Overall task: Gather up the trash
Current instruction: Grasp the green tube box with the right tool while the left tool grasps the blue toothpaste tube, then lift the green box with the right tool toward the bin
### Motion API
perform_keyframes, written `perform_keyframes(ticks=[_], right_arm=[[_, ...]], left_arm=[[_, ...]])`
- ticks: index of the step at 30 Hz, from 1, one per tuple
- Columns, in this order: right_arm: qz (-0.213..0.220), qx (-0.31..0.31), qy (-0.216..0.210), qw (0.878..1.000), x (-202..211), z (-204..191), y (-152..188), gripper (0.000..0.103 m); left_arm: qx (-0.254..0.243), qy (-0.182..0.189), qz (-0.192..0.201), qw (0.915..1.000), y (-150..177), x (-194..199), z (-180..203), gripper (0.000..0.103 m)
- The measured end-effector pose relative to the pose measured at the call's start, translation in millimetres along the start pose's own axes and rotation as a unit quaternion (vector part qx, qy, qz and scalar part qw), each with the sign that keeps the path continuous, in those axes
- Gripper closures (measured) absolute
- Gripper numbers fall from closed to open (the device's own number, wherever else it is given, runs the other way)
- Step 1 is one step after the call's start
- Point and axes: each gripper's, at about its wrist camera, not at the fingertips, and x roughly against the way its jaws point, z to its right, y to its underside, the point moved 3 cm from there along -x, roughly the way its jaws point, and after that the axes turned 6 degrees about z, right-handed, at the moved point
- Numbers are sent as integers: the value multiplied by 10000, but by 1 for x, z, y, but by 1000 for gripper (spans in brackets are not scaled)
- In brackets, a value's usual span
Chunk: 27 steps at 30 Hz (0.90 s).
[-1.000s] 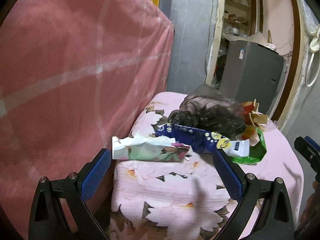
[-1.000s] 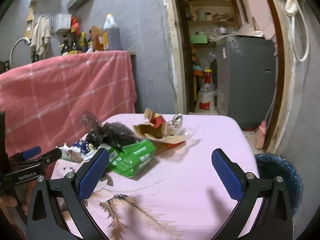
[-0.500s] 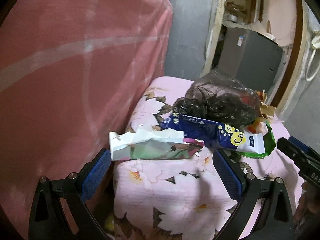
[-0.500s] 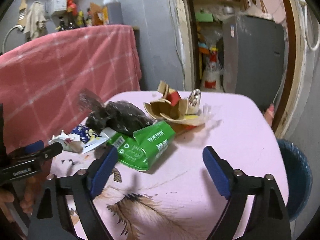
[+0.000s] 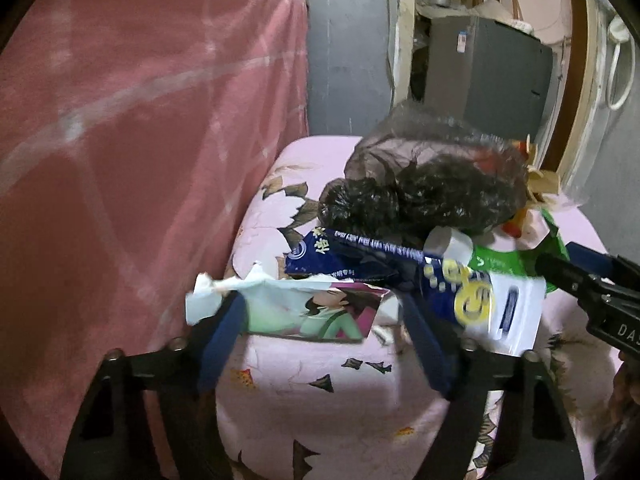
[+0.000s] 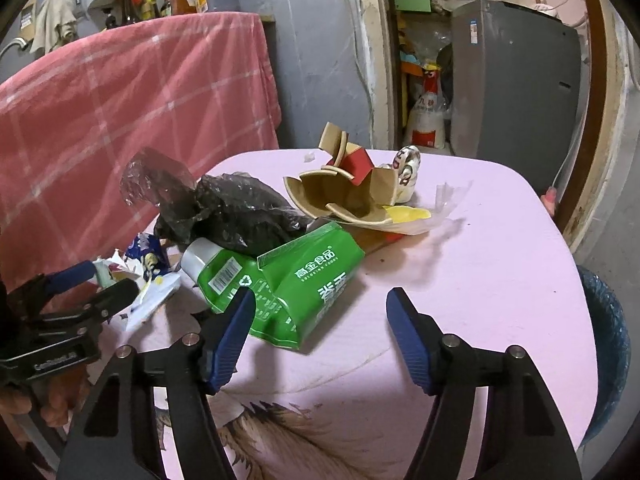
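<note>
Trash lies on a pink floral table (image 5: 320,384). A torn white-and-green wrapper (image 5: 304,308) sits at the near left edge. My left gripper (image 5: 324,320) is open, with its fingers on either side of this wrapper. Behind it lie a blue-and-white pouch (image 5: 448,284), a black plastic bag (image 5: 424,196) and a green carton (image 6: 292,284). My right gripper (image 6: 320,316) is open, its left finger at the green carton's near corner. Torn brown cardboard (image 6: 344,196) lies further back.
A pink checked cloth (image 5: 140,140) hangs close on the left of the table (image 6: 460,280). A blue bin (image 6: 604,344) stands at the table's right side. A grey appliance (image 6: 516,80) stands by the doorway behind.
Both grippers have moved forward toward the trash and their jaws have narrowed. The left now straddles the torn wrapper; the right has reached the green carton.
</note>
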Motion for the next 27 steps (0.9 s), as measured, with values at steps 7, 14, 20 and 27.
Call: perform_keyframes(ticks=[7, 14, 20, 27], right_arm=[[-120, 5, -38, 9999, -5, -2, 1, 52], [-158, -46, -33, 9999, -5, 1, 1, 69], [-61, -62, -5, 10000, -1, 1, 2, 90], [240, -51, -43, 9997, 18, 6, 5, 99]], left_arm=[[-8, 55, 106, 9999, 1, 3, -1, 62], [73, 57, 107, 9999, 2, 7, 1, 95], [186, 114, 233, 9995, 3, 15, 1, 103], [330, 240, 365, 9985, 12, 34, 9, 103]])
